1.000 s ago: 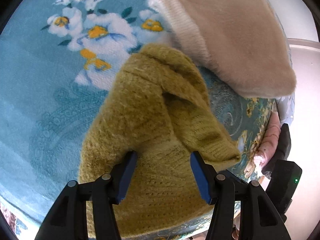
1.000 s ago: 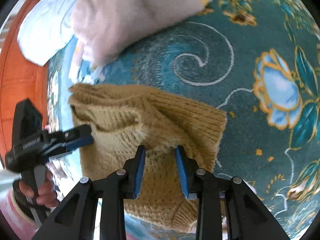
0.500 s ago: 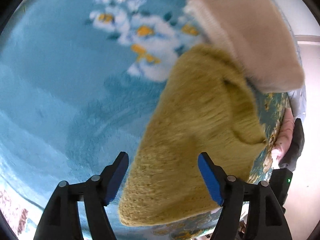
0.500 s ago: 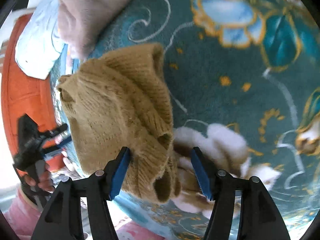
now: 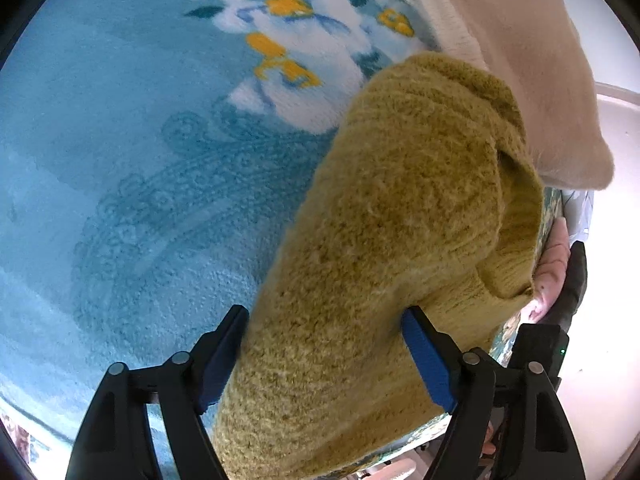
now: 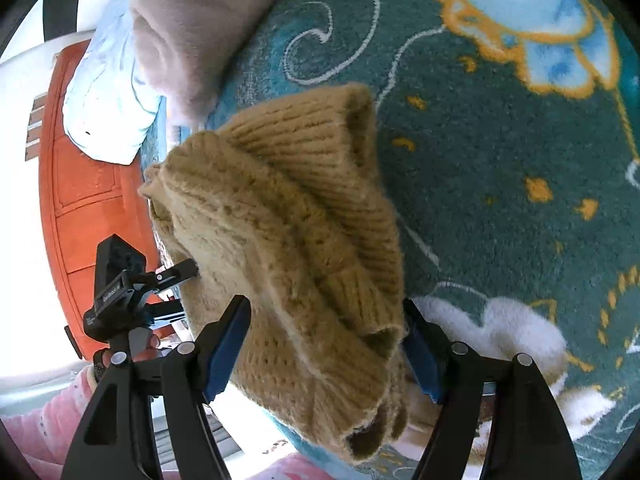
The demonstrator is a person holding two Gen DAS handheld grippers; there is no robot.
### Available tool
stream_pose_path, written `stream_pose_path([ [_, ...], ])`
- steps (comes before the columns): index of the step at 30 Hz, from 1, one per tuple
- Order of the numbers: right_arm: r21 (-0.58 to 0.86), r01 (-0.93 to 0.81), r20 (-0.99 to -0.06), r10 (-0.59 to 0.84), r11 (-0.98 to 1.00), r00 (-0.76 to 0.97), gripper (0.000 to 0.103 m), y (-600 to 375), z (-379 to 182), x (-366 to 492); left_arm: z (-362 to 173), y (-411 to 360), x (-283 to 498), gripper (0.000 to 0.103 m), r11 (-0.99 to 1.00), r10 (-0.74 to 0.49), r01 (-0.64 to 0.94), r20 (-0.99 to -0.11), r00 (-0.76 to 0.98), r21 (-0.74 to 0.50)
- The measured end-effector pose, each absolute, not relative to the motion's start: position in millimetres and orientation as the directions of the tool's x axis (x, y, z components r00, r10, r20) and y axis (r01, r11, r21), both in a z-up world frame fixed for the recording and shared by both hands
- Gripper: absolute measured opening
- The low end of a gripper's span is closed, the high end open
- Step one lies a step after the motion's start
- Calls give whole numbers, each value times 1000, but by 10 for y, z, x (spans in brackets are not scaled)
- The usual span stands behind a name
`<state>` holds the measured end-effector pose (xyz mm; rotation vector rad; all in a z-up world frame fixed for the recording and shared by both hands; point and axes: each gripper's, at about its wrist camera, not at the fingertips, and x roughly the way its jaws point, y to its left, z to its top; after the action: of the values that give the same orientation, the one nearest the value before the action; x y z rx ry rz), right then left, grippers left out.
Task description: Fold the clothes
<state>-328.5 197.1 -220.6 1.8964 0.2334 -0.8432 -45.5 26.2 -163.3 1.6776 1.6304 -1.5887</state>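
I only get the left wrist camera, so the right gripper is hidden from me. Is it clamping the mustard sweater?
Observer: No. The right gripper has just been opening its jaws, and the mustard sweater lies loose between them.
Operator: Is anything past the beige garment?
Observer: Yes, a light-blue garment lies beside it at the edge of the floral blanket.

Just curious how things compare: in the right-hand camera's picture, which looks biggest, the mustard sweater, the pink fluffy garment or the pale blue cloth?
1. Mustard sweater, though it is nearest the camera.
2. Pink fluffy garment, cut off by the edge.
3. Pale blue cloth.
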Motion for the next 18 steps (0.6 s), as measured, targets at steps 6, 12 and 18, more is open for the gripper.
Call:
stream_pose_path([
  [6,724,481,-640,-220,-493,737,45,1960,-2245,-3301,-1611,252,-455,65,-313,489,835,-830,-267,-453],
  [12,688,488,-667,-205,-537,716,34,1912,-2244,-3241,-1440,302,-499,44,-374,436,831,-869,-233,-411],
  [18,677,511,-691,-218,-530,689,31,1870,-1986,-3159,-1066,424,-599,32,-429,357,824,-907,-222,-370],
])
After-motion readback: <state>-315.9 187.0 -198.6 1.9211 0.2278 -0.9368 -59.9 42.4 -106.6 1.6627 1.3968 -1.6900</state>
